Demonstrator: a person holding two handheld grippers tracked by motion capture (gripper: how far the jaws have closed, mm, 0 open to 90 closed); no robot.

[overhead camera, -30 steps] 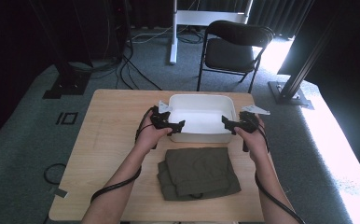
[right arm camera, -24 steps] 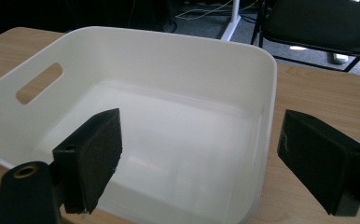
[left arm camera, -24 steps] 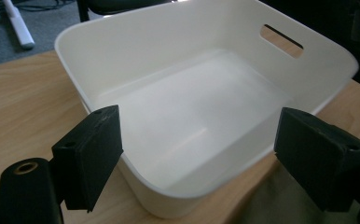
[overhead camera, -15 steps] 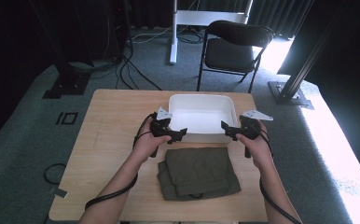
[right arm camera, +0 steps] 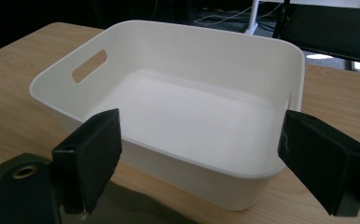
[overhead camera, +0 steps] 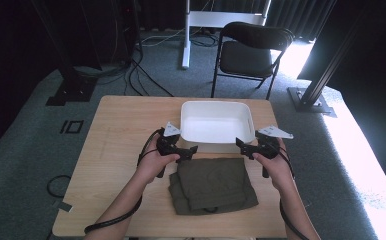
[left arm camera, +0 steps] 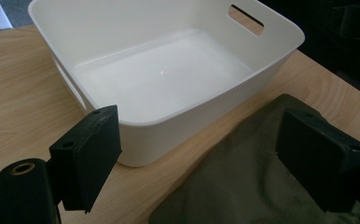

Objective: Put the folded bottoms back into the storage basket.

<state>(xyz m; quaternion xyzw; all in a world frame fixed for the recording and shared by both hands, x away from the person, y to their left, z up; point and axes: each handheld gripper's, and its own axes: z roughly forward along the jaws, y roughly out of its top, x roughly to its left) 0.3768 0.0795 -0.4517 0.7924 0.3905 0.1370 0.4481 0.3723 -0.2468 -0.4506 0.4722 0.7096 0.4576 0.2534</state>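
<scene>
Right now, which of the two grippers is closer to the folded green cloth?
The left gripper: its jaws reach over the cloth's far left corner. The right gripper stands off beside the white tub's near right corner.

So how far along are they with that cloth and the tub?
Barely begun, it seems. Done: the green cloth lies folded on the table. In hand: nothing; the left gripper and right gripper hover open at its far corners. Left, probably: lifting it into the white tub, which holds nothing.
</scene>
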